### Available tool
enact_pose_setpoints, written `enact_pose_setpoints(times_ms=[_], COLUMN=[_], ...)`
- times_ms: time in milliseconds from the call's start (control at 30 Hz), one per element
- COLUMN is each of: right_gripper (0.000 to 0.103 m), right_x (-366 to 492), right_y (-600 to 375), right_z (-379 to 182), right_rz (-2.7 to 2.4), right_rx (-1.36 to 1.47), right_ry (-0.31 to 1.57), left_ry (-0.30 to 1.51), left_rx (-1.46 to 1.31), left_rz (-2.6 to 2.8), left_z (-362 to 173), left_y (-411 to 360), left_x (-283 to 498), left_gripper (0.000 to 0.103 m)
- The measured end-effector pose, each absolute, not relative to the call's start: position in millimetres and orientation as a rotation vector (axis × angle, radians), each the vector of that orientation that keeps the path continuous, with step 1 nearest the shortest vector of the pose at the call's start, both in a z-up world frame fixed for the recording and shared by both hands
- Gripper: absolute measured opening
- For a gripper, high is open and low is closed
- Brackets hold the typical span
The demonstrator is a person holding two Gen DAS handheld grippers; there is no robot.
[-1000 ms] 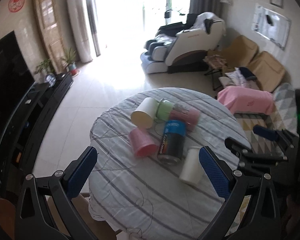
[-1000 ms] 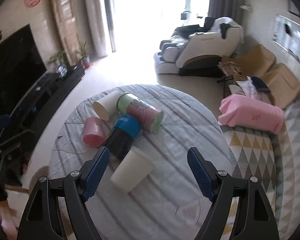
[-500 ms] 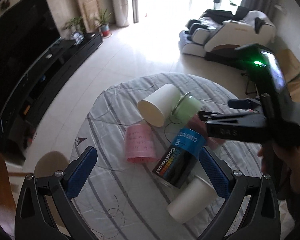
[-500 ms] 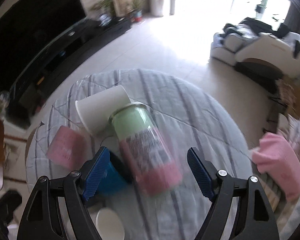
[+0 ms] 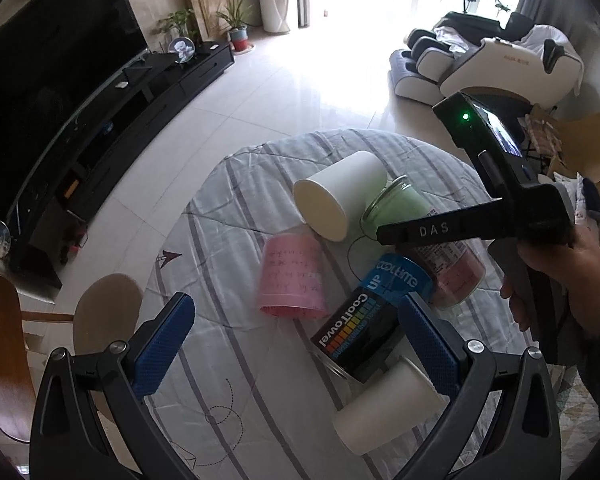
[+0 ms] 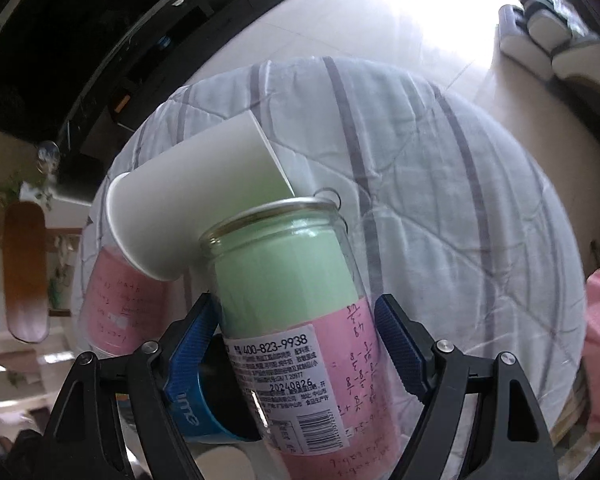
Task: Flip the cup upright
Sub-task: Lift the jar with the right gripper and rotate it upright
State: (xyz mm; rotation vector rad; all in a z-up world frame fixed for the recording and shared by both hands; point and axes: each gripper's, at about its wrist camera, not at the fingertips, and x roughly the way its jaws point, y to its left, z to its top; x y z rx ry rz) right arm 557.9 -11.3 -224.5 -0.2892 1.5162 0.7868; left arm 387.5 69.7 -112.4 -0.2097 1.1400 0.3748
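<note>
Tabletop (image 5: pixel 236 184): round, covered with a striped quilted cloth; it carried every container in one tight cluster near the centre.
Glass jar (image 6: pixel 300 312): lay on its side, green and pink paper inside, mouth pointing away from the right wrist camera; this was judged the cup to be set upright.
Black can (image 5: pixel 364 328): lay beside the jar with its blue band touching it, leaving little side clearance.
White cups: one (image 5: pixel 340 196) rested against the jar mouth, another (image 5: pixel 388 404) lay at the near edge.
Pink cup (image 5: pixel 294 280): lay on its side, just beside the can.
Right claw (image 6: pixel 296 344): spread, fingers straddling the jar body, apparently placed for a mid-body grip; contact not confirmed.
Left claw (image 5: pixel 296 340): spread, empty, hovering above the cluster.
</note>
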Motion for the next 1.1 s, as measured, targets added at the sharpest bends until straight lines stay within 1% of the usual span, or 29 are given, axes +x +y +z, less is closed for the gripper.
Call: enact_pose_setpoints(times_ms=[167,300,533,667,867,967,1100], right_gripper=[0.08,0.079,0.078,0.076,0.072,0.07,0.07], right_x=[559,559,505,468,415,403,392], right_y=[-44,-90,-186,-219,-246,-255,-257], right_z=[-218,-207,-193,-196,-199,-203,-204], right_rz=[0.74,0.66,0.514,0.471,0.419,0.422,0.424], right_rx=[-0.184,-0.024,0.324,0.497,0.592,0.671,0.63], right_ry=[1.526,1.545,1.569,1.563,1.555,1.552,1.521], left_ry=[1.13,1.123,1.11,1.095,1.094,1.092,1.1], left_rx=[-0.18,-0.159,-0.094,-0.045,0.002,0.031,0.041], left_rz=[0.341,0.276,0.121,0.046,-0.036,-0.054,-0.053], left_z=[-107,-102,-94,-86,-78,-76,-79], left_y=[60,48,20,2,-16,-21,-23], left_x=[386,381,364,348,325,318,313], left_gripper=[0.103,0.103,0.103,0.103,0.103,0.103,0.103])
